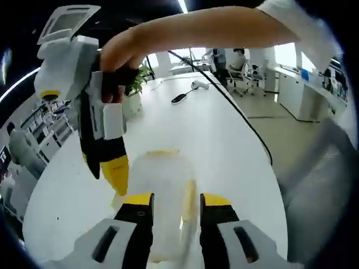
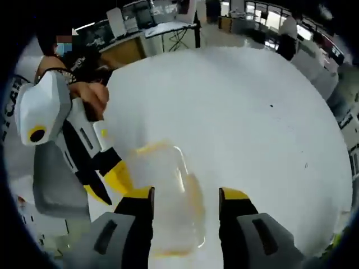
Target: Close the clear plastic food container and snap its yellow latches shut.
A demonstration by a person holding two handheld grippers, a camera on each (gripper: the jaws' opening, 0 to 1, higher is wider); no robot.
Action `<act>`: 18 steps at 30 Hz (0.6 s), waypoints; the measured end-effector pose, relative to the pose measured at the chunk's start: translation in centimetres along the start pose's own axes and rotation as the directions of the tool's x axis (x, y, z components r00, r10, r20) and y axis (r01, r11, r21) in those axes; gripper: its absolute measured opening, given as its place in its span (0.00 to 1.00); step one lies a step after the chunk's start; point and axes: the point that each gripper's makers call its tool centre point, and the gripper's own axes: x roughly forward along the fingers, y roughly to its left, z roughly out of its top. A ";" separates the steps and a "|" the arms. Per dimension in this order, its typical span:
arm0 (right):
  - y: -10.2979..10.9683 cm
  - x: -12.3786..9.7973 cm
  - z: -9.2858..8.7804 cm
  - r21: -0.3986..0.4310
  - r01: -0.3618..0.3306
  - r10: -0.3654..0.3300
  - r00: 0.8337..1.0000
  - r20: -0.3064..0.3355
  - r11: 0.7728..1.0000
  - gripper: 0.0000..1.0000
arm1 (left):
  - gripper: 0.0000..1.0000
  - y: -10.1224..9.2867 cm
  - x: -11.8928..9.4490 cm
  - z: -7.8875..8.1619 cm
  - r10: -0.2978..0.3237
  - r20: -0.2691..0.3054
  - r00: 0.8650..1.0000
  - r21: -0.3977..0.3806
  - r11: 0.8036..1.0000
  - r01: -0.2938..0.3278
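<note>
Left gripper view: other gripper, the right gripper point(image 1: 115, 171), comes down from upper left w/ a hand point(image 1: 120, 53) on it, its yellow tips ending just left of and ahead of this view's own jaws, by the container's left edge; can't tell if its jaws are spread. Left gripper point(image 1: 176, 204) has jaws spread, nothing pinched, w/ the one clear food container point(image 1: 165, 190) lying between and ahead of them on the white table point(image 1: 224, 134). A yellow latch point(image 1: 162, 152) shows on its far edge, another down the right side near the right jaw. Table edge curves off right of the jaws; open tabletop ahead. Right gripper view: left gripper point(image 2: 109, 182) enters from the left, tips at the container's point(image 2: 168, 190) left edge. Right gripper point(image 2: 185, 196) jaws spread, container between them, yellow along its near and far edges; wide bare table point(image 2: 252, 112) ahead and right.
</note>
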 end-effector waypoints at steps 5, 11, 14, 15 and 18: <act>0.0 0.9 -0.2 0.004 -0.047 0.048 0.997 -0.057 0.999 0.44 | 0.26 0.0 1.0 -0.8 0.029 -0.038 0.999 0.124 0.992 -0.024; 0.3 2.0 -1.2 -0.025 -0.086 0.082 0.988 -0.131 0.996 0.45 | 0.29 -0.2 1.4 -1.6 0.039 -0.067 0.997 0.136 0.990 -0.030; 0.4 2.3 -1.5 -0.028 -0.099 0.094 0.983 -0.158 0.995 0.44 | 0.28 -0.3 1.5 -1.7 0.037 -0.075 0.997 0.143 0.989 -0.026; 0.4 2.4 -1.6 -0.030 -0.099 0.093 0.982 -0.165 0.995 0.44 | 0.29 -0.3 1.5 -1.7 0.037 -0.076 0.996 0.144 0.989 -0.026; 0.6 2.6 -2.3 -0.041 -0.128 0.117 0.971 -0.209 0.991 0.40 | 0.28 -0.3 1.6 -1.8 0.038 -0.078 0.996 0.141 0.990 -0.026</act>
